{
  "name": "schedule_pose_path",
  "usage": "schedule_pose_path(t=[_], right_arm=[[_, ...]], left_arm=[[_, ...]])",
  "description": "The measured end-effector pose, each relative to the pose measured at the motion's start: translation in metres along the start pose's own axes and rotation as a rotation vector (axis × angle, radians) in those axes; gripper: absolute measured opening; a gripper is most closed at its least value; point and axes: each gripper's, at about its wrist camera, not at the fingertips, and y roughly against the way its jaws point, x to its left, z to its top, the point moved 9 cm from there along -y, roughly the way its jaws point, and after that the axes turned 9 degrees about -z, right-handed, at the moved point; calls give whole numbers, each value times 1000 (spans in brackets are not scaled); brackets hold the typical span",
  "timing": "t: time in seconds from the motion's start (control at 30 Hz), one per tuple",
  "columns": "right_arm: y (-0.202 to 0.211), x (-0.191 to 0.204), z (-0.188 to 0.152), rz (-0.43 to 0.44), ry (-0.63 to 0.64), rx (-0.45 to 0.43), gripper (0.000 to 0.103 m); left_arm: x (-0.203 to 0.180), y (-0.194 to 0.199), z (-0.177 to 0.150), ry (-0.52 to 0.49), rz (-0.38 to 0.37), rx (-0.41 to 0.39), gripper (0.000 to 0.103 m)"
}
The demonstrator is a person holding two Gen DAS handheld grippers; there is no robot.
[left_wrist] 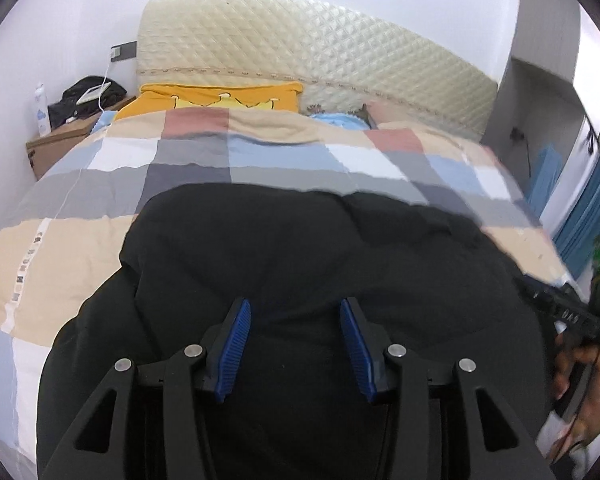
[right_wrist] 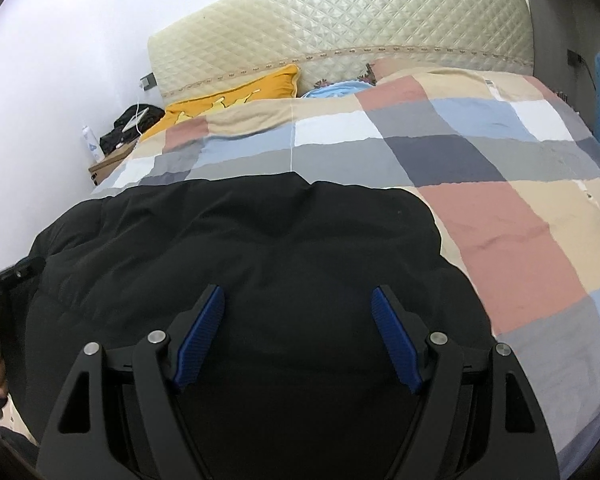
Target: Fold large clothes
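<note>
A large black padded garment lies spread on the checked quilt of a bed. My left gripper hovers over its near part, blue pads apart with only the cloth beneath them. In the right wrist view the same black garment fills the middle, and my right gripper stands open wider above it, nothing pressed between its fingers. At the right edge of the left wrist view a hand holds the other gripper's black body.
A quilted cream headboard stands at the far end, with a yellow pillow and a light blue one below it. A bedside cabinet at the far left carries a black bag and a spray bottle. Blue curtains hang on the right.
</note>
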Motion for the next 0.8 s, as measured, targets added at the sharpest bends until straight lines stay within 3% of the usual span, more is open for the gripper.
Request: schedule_pose_path(t=[0.43,0.8], right_arm=[[-26,-4,-9,26,-63,9,83],[-15,-8,-6,-2,-73,6,84]], left_arm=[[6,-22,-7,12,-40,3,53],[0,-14,-8,26,65,-10,54]])
